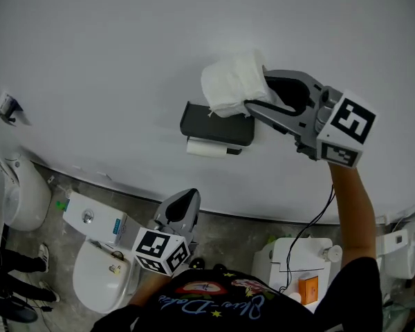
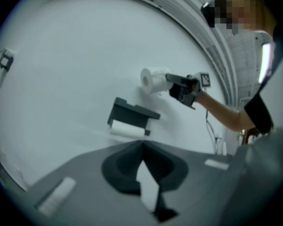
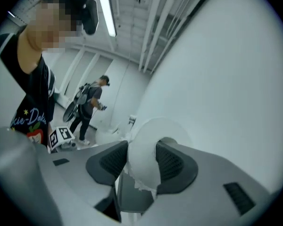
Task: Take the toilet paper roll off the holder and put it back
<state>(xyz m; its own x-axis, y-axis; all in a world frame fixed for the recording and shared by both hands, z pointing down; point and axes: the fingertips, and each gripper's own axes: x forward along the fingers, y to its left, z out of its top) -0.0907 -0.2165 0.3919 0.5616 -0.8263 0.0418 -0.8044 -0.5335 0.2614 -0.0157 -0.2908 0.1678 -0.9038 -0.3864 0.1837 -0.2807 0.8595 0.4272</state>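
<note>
The white toilet paper roll is held against the white wall, just above and right of the black holder. My right gripper is shut on the roll, one finger above it and one below. In the right gripper view the roll sits squeezed between both ribbed pads, with a torn edge hanging down. A second white roll lies under the holder. My left gripper hangs low near my body, shut and holding nothing. From the left gripper view the holder and the held roll show ahead.
A white toilet and its cistern stand on the floor below left. A urinal and a small wall fitting are at the far left. Another white unit with a cable is lower right. A person stands in the background.
</note>
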